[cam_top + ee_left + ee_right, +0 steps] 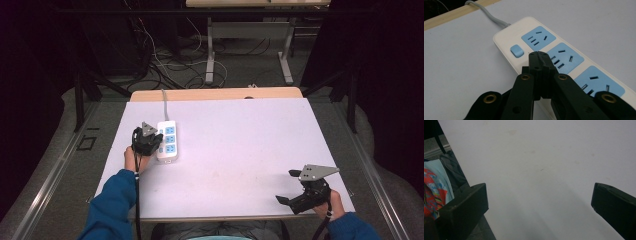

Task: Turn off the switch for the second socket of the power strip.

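Nearest the person, the right gripper (294,195) sits at the front right corner of the table (240,150), jaws spread wide with nothing between them, just bare white tabletop ahead of it in the right gripper view. It looks like it's on standby.

Further up on the left, here's the action: the left gripper (539,55) has its jaws pressed fully together, holding nothing, tips pointed down over the power strip (167,140). In the left gripper view those closed tips hover right at the strip's near edge, just beside the blue switch (516,50) and between it and the middle socket (564,58). Whether they actually touch the casing, I can't tell.

My read: this is the lining-up step for pressing that switch with the closed tips. The next move calls for a small nudge towards the switch, then a straight, gentle push down, without sliding the strip.

Beyond it, the grey cord (164,104) runs off over the table's far edge.
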Demonstrator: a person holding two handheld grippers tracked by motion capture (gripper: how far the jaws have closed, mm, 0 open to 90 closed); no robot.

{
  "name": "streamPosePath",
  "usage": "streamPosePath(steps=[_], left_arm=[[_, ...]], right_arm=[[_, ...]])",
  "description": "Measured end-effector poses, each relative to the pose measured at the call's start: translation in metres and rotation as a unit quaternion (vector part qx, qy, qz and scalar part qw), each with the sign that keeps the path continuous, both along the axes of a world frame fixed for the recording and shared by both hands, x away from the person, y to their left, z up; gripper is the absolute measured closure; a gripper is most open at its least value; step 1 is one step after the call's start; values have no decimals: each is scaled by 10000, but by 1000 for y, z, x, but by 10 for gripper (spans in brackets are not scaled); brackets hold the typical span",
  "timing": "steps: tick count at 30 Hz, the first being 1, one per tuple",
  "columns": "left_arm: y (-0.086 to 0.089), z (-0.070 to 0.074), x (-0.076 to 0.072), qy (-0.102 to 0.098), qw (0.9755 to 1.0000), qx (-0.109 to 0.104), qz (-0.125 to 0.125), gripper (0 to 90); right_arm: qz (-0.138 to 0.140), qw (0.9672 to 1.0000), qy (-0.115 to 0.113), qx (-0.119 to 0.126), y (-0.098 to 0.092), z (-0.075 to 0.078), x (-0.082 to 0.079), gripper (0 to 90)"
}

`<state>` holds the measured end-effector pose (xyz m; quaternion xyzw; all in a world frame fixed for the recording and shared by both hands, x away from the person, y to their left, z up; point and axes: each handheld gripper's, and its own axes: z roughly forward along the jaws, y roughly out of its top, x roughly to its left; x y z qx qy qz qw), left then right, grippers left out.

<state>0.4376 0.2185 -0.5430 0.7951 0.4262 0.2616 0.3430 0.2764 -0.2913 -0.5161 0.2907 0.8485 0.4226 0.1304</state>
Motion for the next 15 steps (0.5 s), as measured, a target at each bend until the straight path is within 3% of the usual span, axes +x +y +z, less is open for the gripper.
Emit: streamPosePath(steps=[15], left_arm=[[1, 1, 0, -38, 10000, 48, -8, 900]], right_arm=[[14, 10000, -31, -19, 0, 0, 0, 4]])
